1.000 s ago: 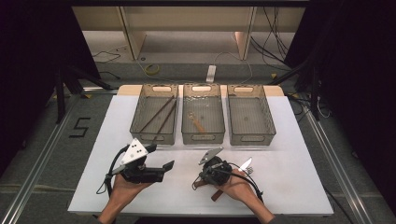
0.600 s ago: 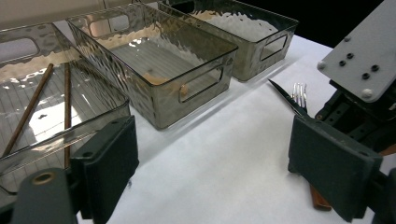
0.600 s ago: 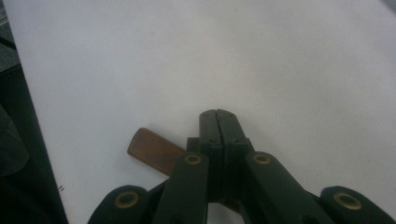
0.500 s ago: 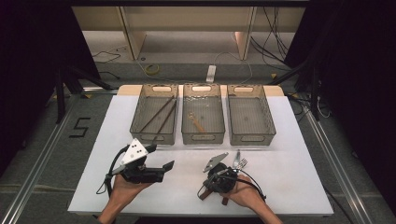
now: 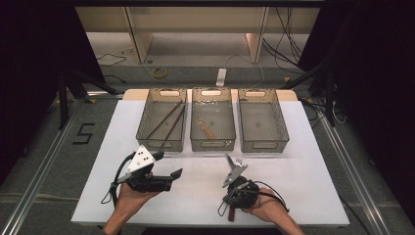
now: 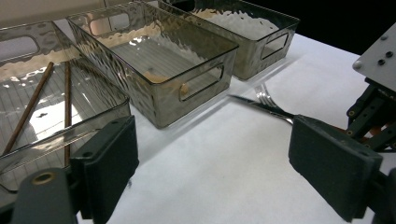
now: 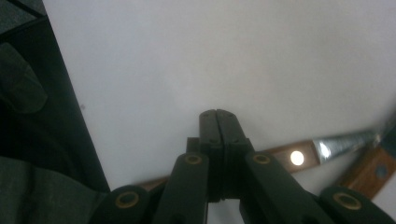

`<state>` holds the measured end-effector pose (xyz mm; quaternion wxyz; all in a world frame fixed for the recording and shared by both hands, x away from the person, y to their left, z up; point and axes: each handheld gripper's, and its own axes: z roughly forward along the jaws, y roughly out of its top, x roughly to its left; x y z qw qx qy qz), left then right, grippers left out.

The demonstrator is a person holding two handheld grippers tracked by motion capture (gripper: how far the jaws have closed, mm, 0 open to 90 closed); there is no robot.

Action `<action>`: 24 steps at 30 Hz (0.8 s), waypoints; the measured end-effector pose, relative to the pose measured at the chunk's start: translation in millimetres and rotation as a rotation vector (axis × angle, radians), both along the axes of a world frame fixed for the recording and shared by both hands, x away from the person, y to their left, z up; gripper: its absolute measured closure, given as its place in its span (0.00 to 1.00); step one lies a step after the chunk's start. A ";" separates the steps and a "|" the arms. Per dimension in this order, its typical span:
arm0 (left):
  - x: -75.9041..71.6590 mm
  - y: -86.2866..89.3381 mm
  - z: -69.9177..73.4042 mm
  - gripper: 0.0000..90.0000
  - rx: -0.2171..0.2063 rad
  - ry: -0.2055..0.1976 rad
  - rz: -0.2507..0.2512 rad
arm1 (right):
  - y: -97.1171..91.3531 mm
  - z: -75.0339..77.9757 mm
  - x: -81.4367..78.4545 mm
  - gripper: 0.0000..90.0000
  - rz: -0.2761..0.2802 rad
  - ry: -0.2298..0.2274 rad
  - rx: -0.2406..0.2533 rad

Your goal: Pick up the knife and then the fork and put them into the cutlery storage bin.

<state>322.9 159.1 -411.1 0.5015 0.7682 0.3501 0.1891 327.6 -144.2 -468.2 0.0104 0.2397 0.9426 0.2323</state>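
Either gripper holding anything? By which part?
Left gripper: open, empty. Right gripper: jaws shut pad to pad; a wooden knife handle crosses behind them, apparently not clamped.

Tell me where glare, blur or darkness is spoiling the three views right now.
High view: evenly lit white table, dark surroundings, soft detail. Left gripper view: bright glare on the clear bins, washing out the chopsticks; the near fingers are blurred. Right gripper view: dim and soft, the wooden-handled knife shows one bright rivet glint, and the left edge falls into shadow.
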 end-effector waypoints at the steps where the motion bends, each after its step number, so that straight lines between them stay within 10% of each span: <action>1: 0.0 0.0 0.0 0.17 0.000 0.000 0.000 | -2.6 0.5 -0.6 1.00 0.004 0.002 -0.008; 24: -0.2 -0.1 -0.2 0.17 0.001 -0.001 0.003 | -39.3 4.6 -4.8 1.00 -0.063 -0.042 -0.091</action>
